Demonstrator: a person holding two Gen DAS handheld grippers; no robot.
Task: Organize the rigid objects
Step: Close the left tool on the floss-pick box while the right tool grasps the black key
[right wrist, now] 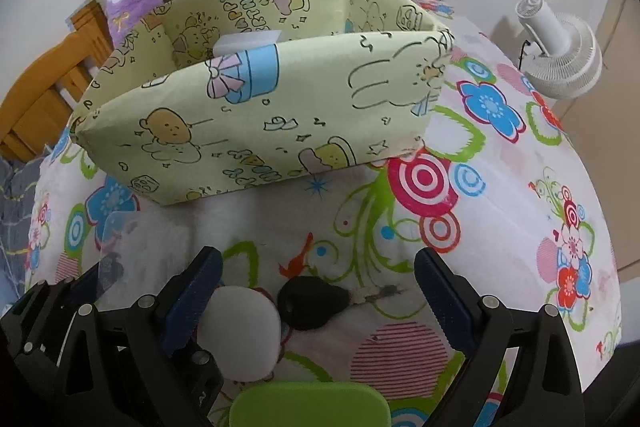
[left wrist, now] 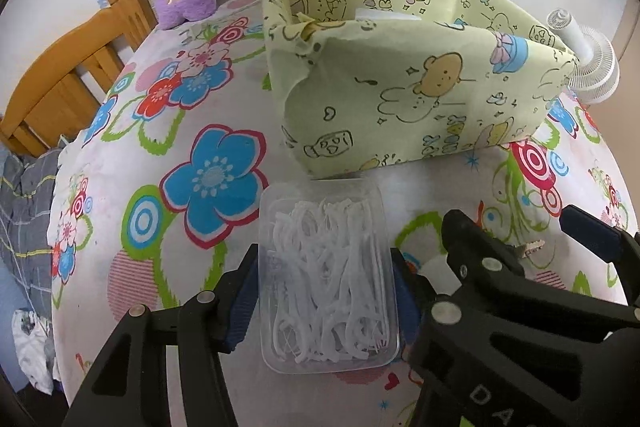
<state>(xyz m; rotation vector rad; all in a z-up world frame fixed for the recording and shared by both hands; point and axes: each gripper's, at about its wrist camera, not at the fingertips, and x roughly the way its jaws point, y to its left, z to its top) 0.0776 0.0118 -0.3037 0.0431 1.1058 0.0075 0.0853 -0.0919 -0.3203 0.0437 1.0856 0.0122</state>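
Left gripper [left wrist: 326, 291] is clamped on the clear box of floss picks [left wrist: 328, 279] right in front of the fabric bin [left wrist: 420, 99] — right gripper [right wrist: 318, 287] spread wide, straddling a black key [right wrist: 312, 301] on the flowery tablecloth [right wrist: 500, 207].

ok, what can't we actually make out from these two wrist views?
- Inside of the fabric bin: both views, its front wall hides all but the top of a white item.
- Key blade: right wrist view, blurred and too small to read.
- Green object: right wrist view, cut off by the bottom edge.
- Clear floss pick box: left wrist view, the left gripper pads cover its sides; whether a lid is on cannot be told.
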